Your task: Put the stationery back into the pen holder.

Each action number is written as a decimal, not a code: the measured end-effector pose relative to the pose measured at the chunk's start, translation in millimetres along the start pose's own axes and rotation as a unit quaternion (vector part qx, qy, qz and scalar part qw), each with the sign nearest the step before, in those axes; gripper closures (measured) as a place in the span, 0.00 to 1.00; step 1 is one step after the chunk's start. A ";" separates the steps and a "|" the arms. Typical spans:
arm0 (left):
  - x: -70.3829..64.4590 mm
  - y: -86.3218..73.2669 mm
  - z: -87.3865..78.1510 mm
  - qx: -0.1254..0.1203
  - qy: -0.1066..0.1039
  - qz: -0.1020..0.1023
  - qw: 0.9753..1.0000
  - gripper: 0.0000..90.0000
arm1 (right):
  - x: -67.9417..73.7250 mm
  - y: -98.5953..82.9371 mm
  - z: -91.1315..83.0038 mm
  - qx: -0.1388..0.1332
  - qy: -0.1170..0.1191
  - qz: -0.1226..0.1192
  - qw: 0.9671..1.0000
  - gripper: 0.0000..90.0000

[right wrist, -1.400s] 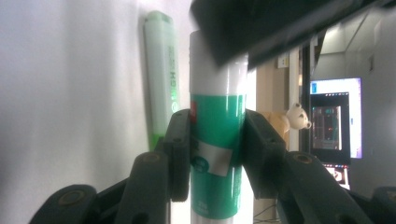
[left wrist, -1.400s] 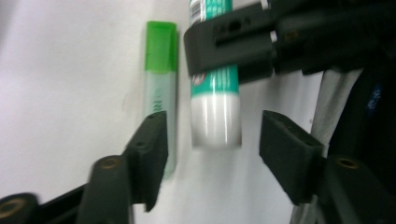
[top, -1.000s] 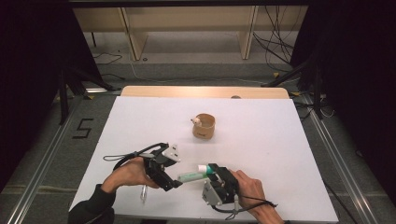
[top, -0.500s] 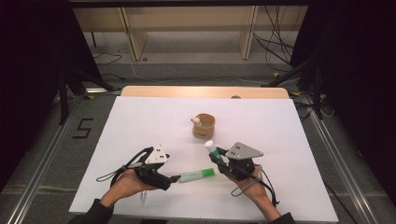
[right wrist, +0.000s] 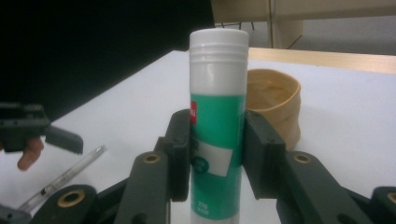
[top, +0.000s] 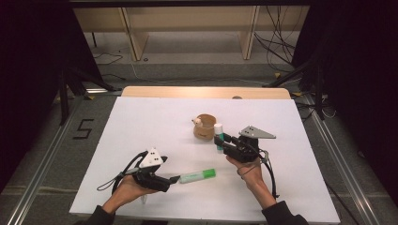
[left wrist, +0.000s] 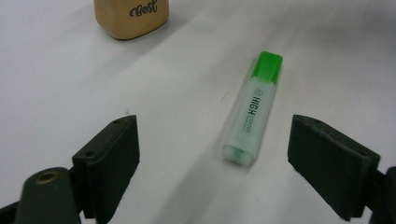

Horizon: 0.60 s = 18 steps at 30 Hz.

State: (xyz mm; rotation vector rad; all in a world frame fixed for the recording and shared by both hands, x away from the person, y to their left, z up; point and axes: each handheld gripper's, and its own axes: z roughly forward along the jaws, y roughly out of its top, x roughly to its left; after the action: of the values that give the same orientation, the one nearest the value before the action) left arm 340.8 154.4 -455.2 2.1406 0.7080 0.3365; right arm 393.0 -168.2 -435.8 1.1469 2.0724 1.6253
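Half a second on, your right gripper (top: 220,139) has carried the glue stick (top: 218,135) up the table toward twelve o'clock, from a spot level with the highlighter to just beside the tan cup (top: 205,126), while your left gripper (top: 174,179) has let go of the green highlighter (top: 197,176) and backed a touch toward eight o'clock. In the right gripper view, your right jaws are clamped on the glue stick (right wrist: 218,135), one pad on each side of its green label, the tube upright with its white cap on top; the cup (right wrist: 275,105) stands just behind it at about two o'clock. In the left gripper view, your left jaws stand wide apart, and the highlighter (left wrist: 252,108) lies flat on the white table (left wrist: 187,70) between and just ahead of them, nearer the right-hand jaw, green cap pointing away toward one o'clock; the cup (left wrist: 131,17) sits farther off at eleven o'clock. From the high view the highlighter lies lengthwise just off your left gripper's tips at three o'clock, well apart from the cup, which holds a small white item whose kind cannot be told. A clear pen-like object (right wrist: 63,179) rests on the table near your left hand (top: 126,191).
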 end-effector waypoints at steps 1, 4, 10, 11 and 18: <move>0.0 0.0 0.0 0.000 0.000 0.000 1.000 0.18 | -1.1 1.6 1.2 -0.002 -0.002 0.005 1.000 0.73; -0.4 -2.1 -0.6 -0.005 0.001 -0.006 1.000 0.18 | -4.3 6.1 5.4 -0.010 -0.006 0.011 1.000 0.73; -1.1 -4.5 -0.6 -0.011 0.005 -0.012 1.000 0.18 | -9.4 15.8 16.7 -0.019 -0.014 0.015 1.000 0.73; -1.5 -4.8 -0.5 -0.010 0.006 -0.009 1.000 0.18 | -10.2 18.0 18.8 -0.019 -0.017 0.014 1.000 0.73; -2.0 -5.7 0.9 -0.004 0.002 -0.010 1.000 0.18 | -14.5 34.9 31.4 -0.031 -0.025 0.020 0.999 0.73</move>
State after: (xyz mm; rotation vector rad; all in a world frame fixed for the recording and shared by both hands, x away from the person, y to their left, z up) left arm 337.5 155.4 -460.2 2.1241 0.7280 0.3340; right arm 436.8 -154.7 -418.3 1.2021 1.9677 1.6484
